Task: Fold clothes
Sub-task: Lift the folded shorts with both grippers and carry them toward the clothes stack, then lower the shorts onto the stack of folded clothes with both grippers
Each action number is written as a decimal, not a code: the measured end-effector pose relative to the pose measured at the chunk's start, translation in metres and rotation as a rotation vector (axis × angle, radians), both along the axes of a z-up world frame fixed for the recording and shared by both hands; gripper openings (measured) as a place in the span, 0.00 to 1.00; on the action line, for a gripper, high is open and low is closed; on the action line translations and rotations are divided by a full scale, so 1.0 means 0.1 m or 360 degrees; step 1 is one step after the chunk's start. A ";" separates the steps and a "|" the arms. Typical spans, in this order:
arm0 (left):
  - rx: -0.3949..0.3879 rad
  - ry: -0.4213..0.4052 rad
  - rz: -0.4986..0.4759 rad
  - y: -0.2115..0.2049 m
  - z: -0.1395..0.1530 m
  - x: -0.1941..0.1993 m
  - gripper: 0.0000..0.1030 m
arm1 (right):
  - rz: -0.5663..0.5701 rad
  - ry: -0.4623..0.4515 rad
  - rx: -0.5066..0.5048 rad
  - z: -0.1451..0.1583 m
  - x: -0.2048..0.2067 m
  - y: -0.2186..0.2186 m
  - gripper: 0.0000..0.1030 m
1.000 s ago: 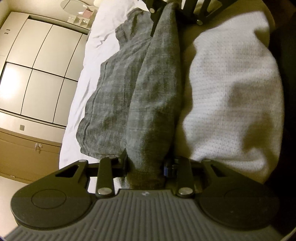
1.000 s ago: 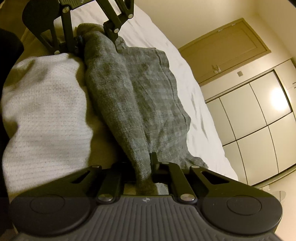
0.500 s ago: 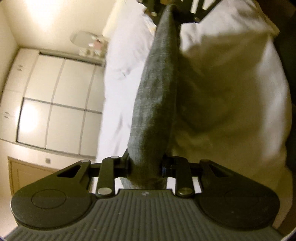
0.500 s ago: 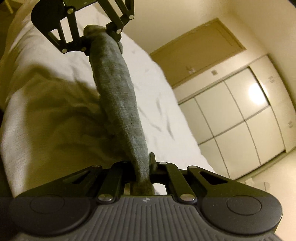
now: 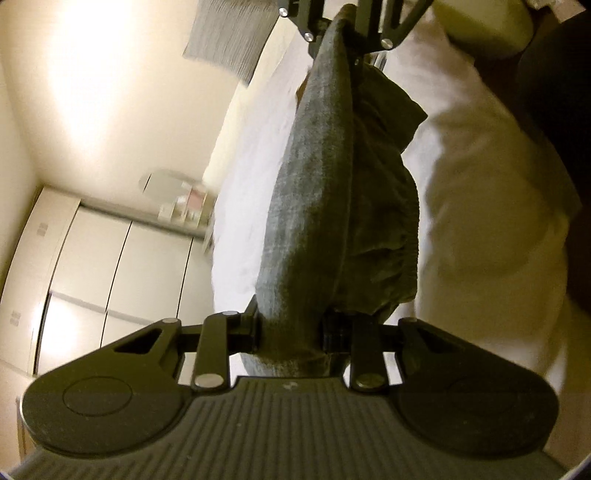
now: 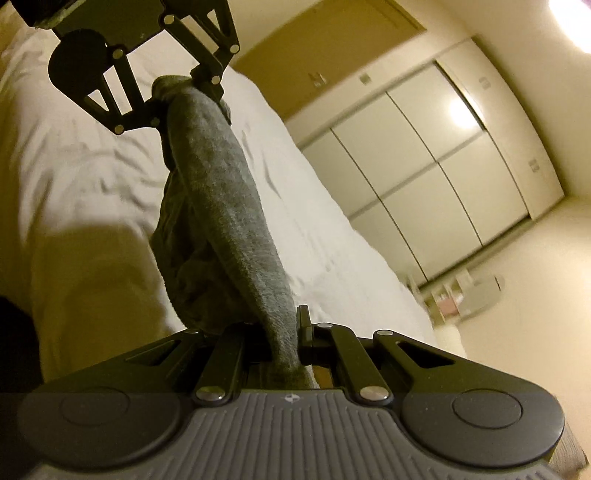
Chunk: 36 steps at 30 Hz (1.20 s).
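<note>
A grey checked garment is stretched taut in the air between my two grippers, above a white bed. My left gripper is shut on one end of it. My right gripper is shut on the other end of the garment. Each gripper appears at the top of the other's view: the right gripper and the left gripper. Loose folds of the cloth with a gathered hem hang down below the taut edge.
The white bed sheet lies under the garment. A person's white top is close on one side. White wardrobe doors and a wooden door line the walls. A small shelf with items stands by the bed.
Both grippers have lifted the garment off the bed and swung upward; the cloth that lay spread on the sheet now hangs from a taut edge between them.
</note>
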<state>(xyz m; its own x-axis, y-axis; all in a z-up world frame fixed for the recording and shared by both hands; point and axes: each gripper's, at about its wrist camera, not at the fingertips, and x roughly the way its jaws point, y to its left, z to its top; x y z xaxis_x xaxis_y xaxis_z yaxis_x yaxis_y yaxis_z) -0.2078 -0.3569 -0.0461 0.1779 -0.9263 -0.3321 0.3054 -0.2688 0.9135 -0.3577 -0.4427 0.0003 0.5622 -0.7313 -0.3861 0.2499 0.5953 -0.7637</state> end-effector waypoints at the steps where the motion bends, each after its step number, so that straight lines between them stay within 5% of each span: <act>1: 0.0008 0.0010 -0.0035 -0.06 0.01 -0.08 0.24 | -0.0033 -0.0008 0.0006 0.02 -0.13 -0.02 0.02; 11: 0.0114 0.0040 -0.0410 -1.00 0.24 -0.90 0.24 | -0.0382 -0.0070 0.0082 0.11 -1.21 -0.27 0.02; 18: 0.0132 0.0083 -0.0551 -1.65 0.33 -1.02 0.24 | -0.0477 -0.0060 0.0109 0.15 -1.31 -0.86 0.01; 22: 0.0027 0.0085 -0.0586 -2.29 0.48 -1.01 0.24 | -0.0547 -0.0082 0.0022 0.33 -1.28 -1.50 0.01; 27: -0.0293 0.0157 -0.0542 -3.24 0.80 -0.91 0.24 | -0.0622 -0.0165 -0.0476 0.54 -1.09 -2.22 0.01; 30: -0.0262 0.0137 -0.0495 -3.67 0.53 -0.87 0.24 | -0.0637 -0.0187 -0.0511 0.20 -0.95 -2.52 0.03; 34: 0.0141 0.0053 -0.0410 -4.02 -0.49 -0.77 0.25 | -0.0604 0.0038 -0.0197 -0.73 -0.76 -2.89 0.01; 36: 0.0220 0.0035 -0.0378 -4.07 -0.86 -0.70 0.27 | -0.0562 0.0180 -0.0099 -1.12 -0.70 -2.94 0.01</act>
